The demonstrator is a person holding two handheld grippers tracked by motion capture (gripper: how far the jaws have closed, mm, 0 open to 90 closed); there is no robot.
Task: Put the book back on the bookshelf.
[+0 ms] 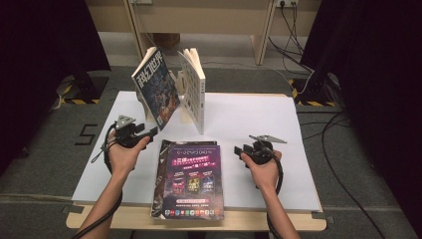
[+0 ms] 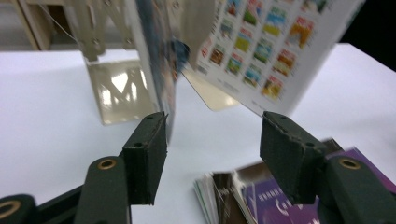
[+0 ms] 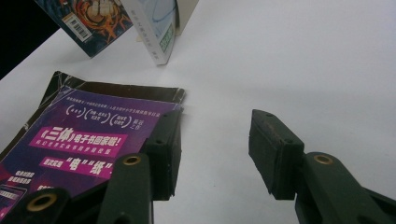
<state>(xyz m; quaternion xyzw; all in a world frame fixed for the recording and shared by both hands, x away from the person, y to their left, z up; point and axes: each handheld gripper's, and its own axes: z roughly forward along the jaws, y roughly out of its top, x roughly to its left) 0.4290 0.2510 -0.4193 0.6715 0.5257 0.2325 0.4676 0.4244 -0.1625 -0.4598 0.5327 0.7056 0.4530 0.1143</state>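
the high view is lit from above: the white table point(image 1: 249, 124) is bright and even, while the room at both sides is almost black. the purple magazine point(image 1: 191, 179) shows a soft sheen and its small print is not readable. in the left gripper view the leaning magazines point(image 2: 261, 42) are blurred, and the metal bookend point(image 2: 116, 88) has strong glare. in the right gripper view the white surface is nearly washed out at the top, and the jaws throw only faint shadows.

My left gripper point(image 1: 149, 133): black, grey three-cornered plate, trailing black cable | right gripper point(image 1: 240, 150): same | jaws: brass-ringed screw holes | forearms: bare, sleeveless
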